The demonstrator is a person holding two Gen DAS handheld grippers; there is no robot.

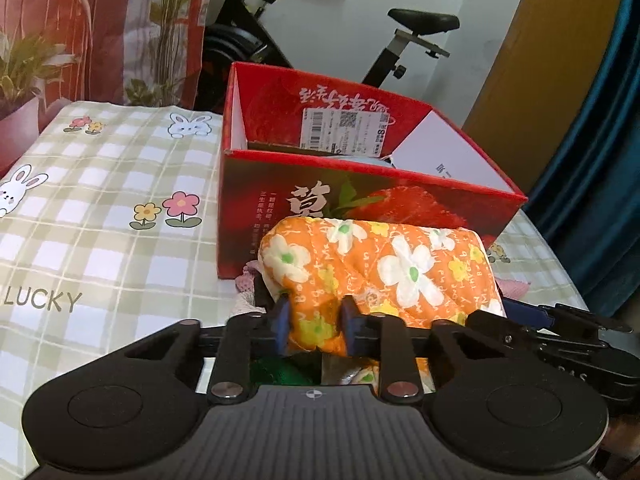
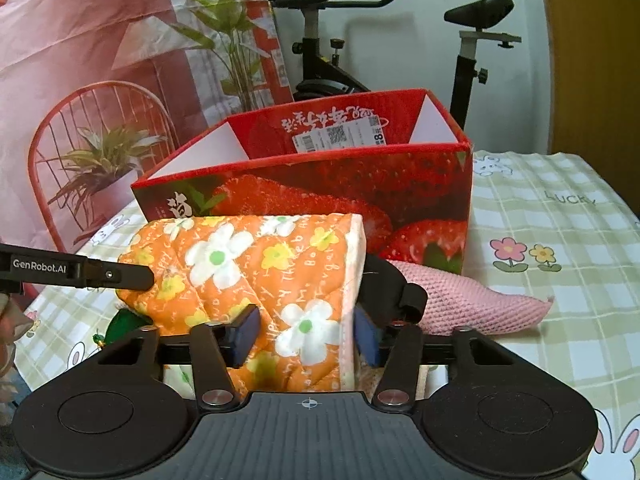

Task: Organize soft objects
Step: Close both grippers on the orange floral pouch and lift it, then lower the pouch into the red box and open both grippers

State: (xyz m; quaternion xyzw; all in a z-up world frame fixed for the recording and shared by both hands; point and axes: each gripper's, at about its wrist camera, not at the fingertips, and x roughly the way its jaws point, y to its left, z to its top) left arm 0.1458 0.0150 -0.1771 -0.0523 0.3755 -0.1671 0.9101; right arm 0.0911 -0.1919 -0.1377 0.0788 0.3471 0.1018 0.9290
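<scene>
- Orange flowery quilted bundle (image 1: 384, 276) is sitting on the checked tablecloth (image 1: 92, 200), right up against the front wall of the red strawberry box (image 1: 360, 196); not in the box yet, so my read is the lift is the step in hand
- biggest worry: it's a folded soft thing, so if I pick up unevenly the fold could flop open and drag over the box rim; could shove the box back too
- pink knitted cloth (image 2: 472, 300) lies beside and partly under the bundle, plus something green (image 2: 128, 322) underneath; either could snag and ride along
- left gripper (image 1: 316, 326): nearly closed, blue pads pinching a small pucker of fabric on the near left end; thin bite, so it might slip out
- right gripper (image 2: 306, 338): jaws partway in, straddling the thick folded right edge with the cream trim; left pad is on the fabric; right pad looks close against the trim, though I can't swear it's pressing
- no other stuff visible inside the box from here besides a label on the back wall
</scene>
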